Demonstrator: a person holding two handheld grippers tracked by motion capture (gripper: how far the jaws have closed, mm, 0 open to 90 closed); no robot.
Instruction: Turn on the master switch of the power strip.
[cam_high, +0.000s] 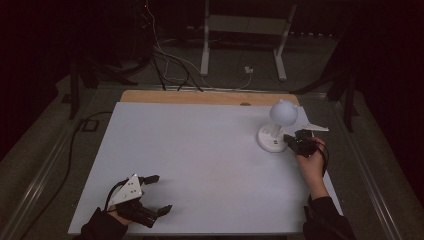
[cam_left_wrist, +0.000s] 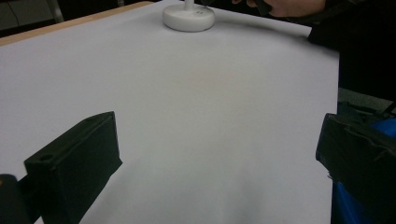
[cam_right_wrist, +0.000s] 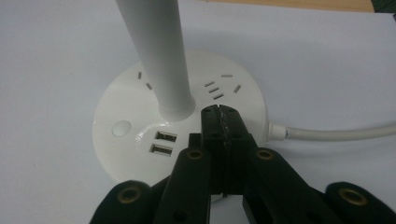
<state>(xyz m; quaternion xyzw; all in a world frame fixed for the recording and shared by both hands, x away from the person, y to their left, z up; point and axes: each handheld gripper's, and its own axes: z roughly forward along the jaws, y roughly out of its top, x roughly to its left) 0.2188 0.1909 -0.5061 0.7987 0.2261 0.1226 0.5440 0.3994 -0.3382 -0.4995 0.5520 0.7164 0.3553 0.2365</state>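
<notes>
The lamp (cam_high: 276, 131) stands at the right of the white surface (cam_high: 200, 160). The right claw (cam_high: 288, 138) is closed over its base, empty; the left claw (cam_high: 157, 194), lower left, gapes open.

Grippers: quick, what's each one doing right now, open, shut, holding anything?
Left gripper: open, holding nothing, low over the table.
Right gripper: shut, nothing between its jaws, tips on the lamp base.

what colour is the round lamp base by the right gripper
White, with two silvery USB ports; the lamp base shows best in the right gripper view.
</notes>
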